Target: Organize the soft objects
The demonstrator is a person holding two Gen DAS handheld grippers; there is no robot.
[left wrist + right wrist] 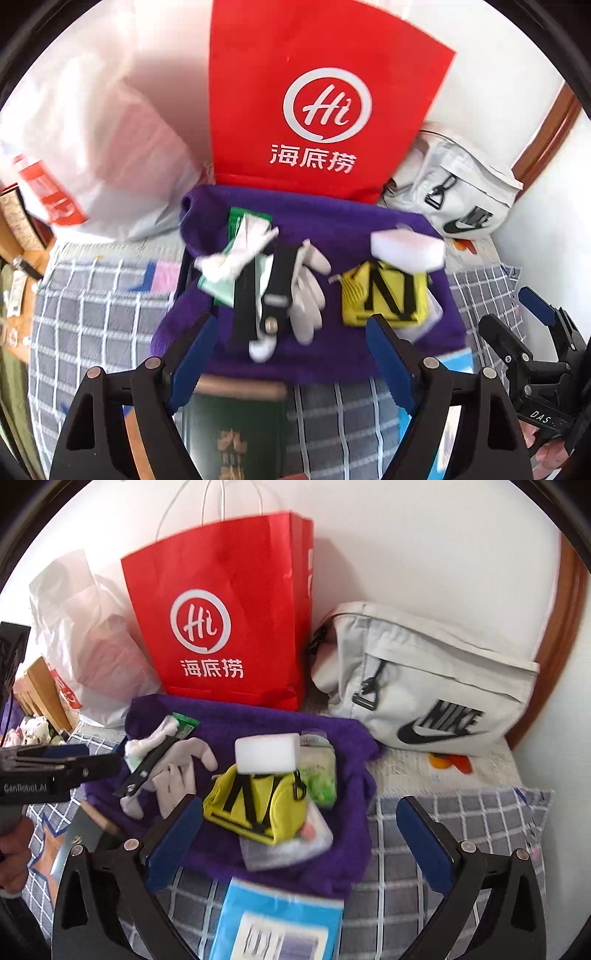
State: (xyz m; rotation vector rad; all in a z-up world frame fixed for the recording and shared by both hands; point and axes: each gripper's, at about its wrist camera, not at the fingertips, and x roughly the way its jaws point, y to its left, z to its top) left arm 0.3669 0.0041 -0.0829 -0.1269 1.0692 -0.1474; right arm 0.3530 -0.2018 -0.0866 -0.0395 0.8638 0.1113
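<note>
A purple towel (325,354) (258,720) lies on the checked cloth with soft things piled on it: a white sponge block (406,245) (267,751), a small yellow pouch (384,295) (255,805), a grey glove (308,295) (177,775), a black strap (258,291) (147,764), white socks or rags (236,254) and green packets (319,771). My left gripper (291,332) is open, just in front of the towel's near edge. My right gripper (299,814) is open, its left finger beside the yellow pouch. It also shows at the right of the left wrist view (517,314).
A red paper bag (314,99) (229,616) stands behind the towel against the wall. A grey Nike bag (454,199) (424,686) lies at its right, a white plastic bag (110,147) (88,642) at its left. A blue box (277,923) and a green book (236,432) lie near the front.
</note>
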